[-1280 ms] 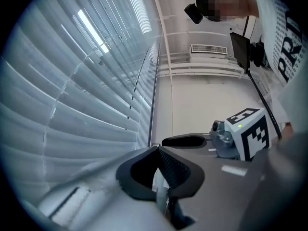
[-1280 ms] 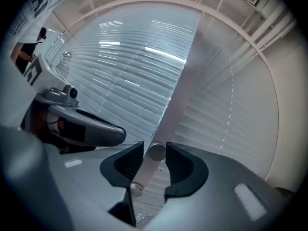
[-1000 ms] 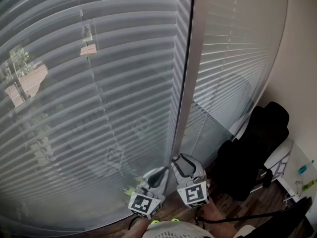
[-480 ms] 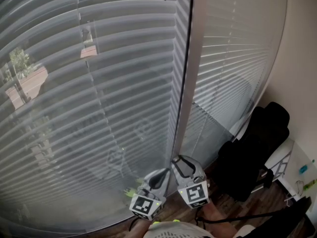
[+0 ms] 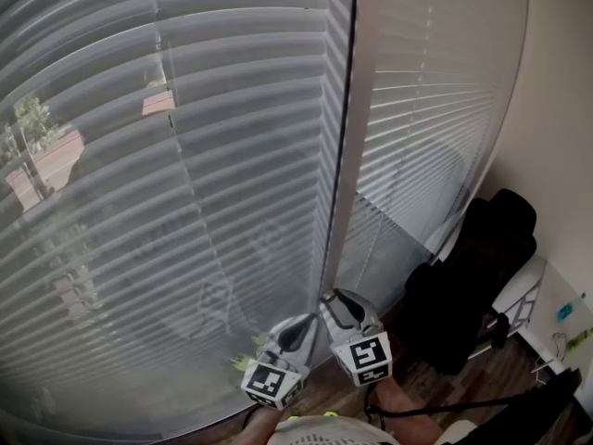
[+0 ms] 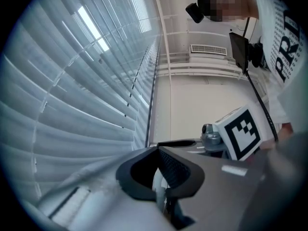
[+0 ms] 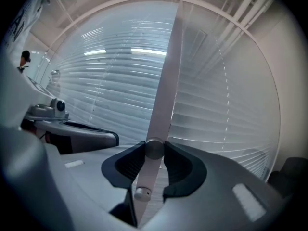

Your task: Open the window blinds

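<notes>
The window blinds [image 5: 185, 202] hang fully lowered on both sides of a pale window post [image 5: 357, 156], and trees and a roof show faintly between the slats at the left. Both grippers are low at the foot of the post. The right gripper [image 7: 154, 150] has just been closing and now pinches a pale wand [image 7: 146, 177], with its round knob between the pads. The left gripper [image 6: 159, 179], just beside it, is pressed nearly together on what looks like a thin white cord [image 6: 159, 184].

Right gripper [image 7: 154, 152] jaws, just closed in, pinch the wand [image 7: 166, 90] before the blinds [image 7: 110, 81].
</notes>
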`<state>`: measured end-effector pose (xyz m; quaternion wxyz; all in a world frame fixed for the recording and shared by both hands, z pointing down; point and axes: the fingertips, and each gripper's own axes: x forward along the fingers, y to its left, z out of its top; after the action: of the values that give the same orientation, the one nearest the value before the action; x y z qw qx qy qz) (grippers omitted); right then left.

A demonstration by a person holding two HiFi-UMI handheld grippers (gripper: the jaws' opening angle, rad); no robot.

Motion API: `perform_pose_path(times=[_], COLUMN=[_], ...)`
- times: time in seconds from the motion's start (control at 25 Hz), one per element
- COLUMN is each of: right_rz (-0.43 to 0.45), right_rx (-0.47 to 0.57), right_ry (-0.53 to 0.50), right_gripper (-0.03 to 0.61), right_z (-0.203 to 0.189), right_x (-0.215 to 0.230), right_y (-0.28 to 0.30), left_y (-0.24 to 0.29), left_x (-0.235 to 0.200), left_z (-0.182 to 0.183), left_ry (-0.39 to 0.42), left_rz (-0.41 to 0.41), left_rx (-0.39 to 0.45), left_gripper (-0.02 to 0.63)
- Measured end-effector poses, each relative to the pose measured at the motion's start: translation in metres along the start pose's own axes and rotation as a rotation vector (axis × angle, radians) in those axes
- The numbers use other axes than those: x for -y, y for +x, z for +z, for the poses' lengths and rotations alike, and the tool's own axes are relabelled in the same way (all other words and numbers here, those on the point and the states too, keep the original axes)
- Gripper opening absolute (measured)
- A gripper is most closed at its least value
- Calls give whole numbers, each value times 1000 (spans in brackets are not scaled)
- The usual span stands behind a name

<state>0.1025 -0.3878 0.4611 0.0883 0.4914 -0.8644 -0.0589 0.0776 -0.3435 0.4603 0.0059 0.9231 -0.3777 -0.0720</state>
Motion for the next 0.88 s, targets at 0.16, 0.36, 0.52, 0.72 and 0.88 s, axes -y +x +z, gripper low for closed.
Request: perform_pose_path(times=[0.16, 0.36, 0.52, 0.72, 0.88], right_rz=[-1, 14, 22, -6, -38], right_rx=[9, 26, 42, 65, 33], right_ry=[86, 255, 343, 256, 11], right_gripper=[130, 130, 130, 133, 136], right_z=[-2, -2, -2, -3, 0], right_x=[3, 4, 5, 5, 1], right_y=[0, 0, 0, -1, -5], left_y=[-1, 0, 0, 0, 0], left_x=[-1, -1, 0, -1, 0], left_z=[1, 3, 1, 1, 0], left_ry=[-1, 3, 1, 3, 3], left_rz=[5, -5, -12, -8, -14], left_rx=[-8, -4, -1, -5, -2], left_gripper=[-5, -5, -5, -5, -5])
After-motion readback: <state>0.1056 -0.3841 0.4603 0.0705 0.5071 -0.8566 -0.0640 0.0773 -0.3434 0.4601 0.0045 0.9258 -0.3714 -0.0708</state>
